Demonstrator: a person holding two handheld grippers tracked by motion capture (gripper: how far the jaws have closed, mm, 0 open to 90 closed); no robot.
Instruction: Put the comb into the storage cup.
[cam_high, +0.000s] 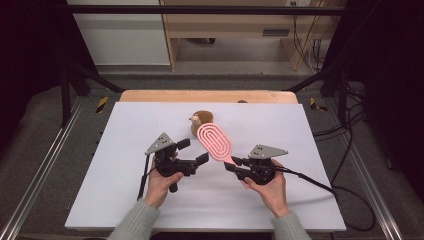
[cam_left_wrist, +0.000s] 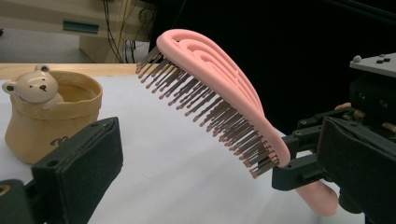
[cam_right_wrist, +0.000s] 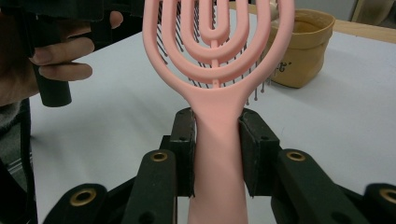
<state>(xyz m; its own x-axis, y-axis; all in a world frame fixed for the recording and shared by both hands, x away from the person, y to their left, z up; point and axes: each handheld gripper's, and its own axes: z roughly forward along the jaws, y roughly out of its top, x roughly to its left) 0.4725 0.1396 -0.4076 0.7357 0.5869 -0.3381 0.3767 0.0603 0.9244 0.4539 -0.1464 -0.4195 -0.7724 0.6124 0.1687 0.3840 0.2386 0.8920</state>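
We have the right gripper (cam_high: 234, 164) clamped on the handle of the pink hairbrush (cam_high: 215, 141); in the right gripper view both pads press flat against the neck of the handle, one on each side, with the brush (cam_right_wrist: 215, 70) head rising straight up between them. In the left gripper view the brush (cam_left_wrist: 210, 93) sits raised off the white table (cam_high: 125, 125), tilted, bristles facing down toward the surface, head higher than the handle end. In the high view the brush head points away from us and to the left, ending just beside the small tan pot (cam_high: 201, 120) with a bear figure on its rim; we can't tell whether they touch. Our right hand (cam_high: 267, 187) wraps the gripper body from below, forearm coming in from the bottom edge, wrist roughly straight, jaws aimed left and forward. The left gripper (cam_high: 192, 151) is spread wide with nothing between its jaws; its view shows the pot (cam_left_wrist: 51, 119) past one jaw and the brush past the other. Our left hand (cam_high: 161, 184) holds its grip from underneath, forearm angled in from bottom centre-left, jaws aimed right toward the brush. The two grippers sit near each other at mid-table, the left one just left of the brush.
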